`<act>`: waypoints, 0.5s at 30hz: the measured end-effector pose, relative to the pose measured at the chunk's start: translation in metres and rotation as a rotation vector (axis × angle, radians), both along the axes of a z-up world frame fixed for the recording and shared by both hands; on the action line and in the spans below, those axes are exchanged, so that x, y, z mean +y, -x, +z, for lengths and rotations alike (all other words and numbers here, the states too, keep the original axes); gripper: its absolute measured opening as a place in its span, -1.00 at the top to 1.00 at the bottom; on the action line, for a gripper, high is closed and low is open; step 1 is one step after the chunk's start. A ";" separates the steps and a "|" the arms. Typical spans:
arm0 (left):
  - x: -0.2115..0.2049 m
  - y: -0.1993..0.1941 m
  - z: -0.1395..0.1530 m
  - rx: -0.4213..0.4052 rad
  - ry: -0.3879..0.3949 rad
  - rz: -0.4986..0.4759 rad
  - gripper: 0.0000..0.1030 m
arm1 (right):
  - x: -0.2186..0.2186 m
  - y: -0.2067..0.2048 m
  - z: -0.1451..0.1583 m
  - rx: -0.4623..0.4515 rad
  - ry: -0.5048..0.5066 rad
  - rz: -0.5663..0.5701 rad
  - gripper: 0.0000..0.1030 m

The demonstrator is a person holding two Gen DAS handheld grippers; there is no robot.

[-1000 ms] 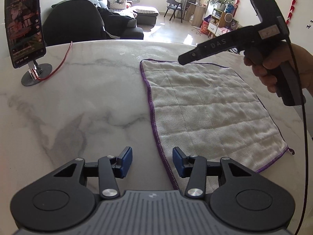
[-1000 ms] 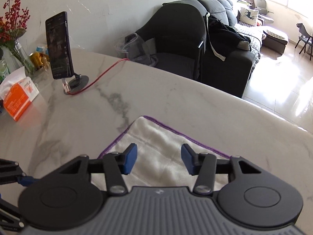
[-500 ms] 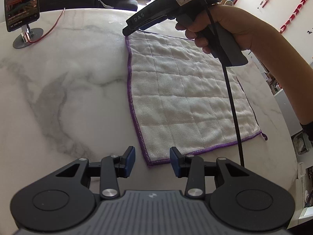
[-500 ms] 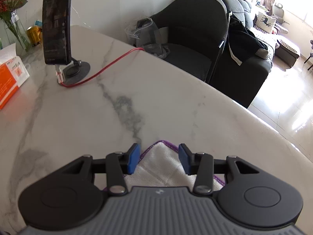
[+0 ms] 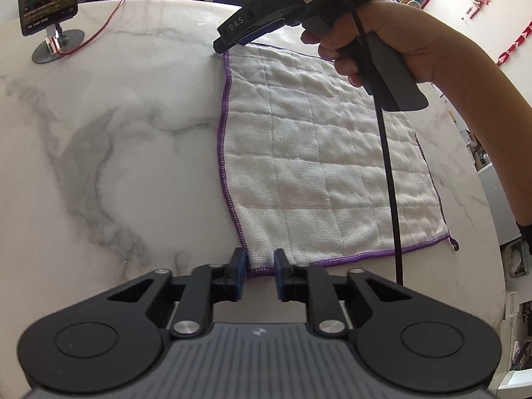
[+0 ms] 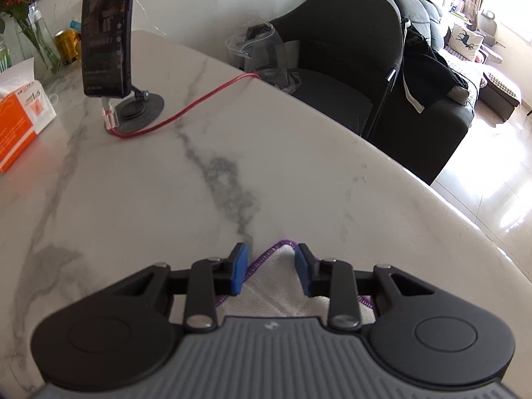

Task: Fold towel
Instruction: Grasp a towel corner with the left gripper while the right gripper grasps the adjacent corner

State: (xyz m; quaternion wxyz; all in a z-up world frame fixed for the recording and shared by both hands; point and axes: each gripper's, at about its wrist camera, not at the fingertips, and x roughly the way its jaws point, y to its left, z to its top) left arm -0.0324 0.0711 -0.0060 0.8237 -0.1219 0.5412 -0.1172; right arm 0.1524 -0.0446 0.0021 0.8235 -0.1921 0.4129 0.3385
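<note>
Pinching the towel (image 5: 319, 153), spread flat at frame centre on the marble table (image 5: 116, 153), left gripper (image 5: 261, 274) clamps its lower-left corner and right gripper (image 6: 271, 271), jaws just closing, straddles the upper-left corner, likely for a first fold.

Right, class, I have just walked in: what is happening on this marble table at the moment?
A person holds a gripper in each hand over a white towel with purple edging, lying flat on the marble table. The left gripper has just closed on the towel's near corner. The right gripper has been closing around the far corner on the same side edge, with the cloth between its jaws. No fold has been made yet.
</note>
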 end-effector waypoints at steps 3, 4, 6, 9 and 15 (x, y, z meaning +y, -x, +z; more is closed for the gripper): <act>0.007 0.000 -0.003 -0.002 0.057 0.035 0.92 | 0.001 0.002 0.000 -0.009 0.009 0.008 0.83; 0.009 0.001 -0.004 -0.007 0.063 0.044 0.93 | 0.001 0.002 0.000 -0.012 0.011 0.007 0.89; 0.010 0.002 -0.004 -0.015 0.071 0.052 0.93 | -0.001 0.001 0.002 -0.012 0.004 -0.001 0.91; 0.009 0.002 -0.004 -0.025 0.073 0.052 0.93 | -0.005 0.002 0.007 -0.015 -0.022 -0.011 0.92; 0.004 0.005 0.004 -0.080 0.092 0.028 0.93 | -0.017 0.004 0.024 -0.026 -0.073 -0.029 0.92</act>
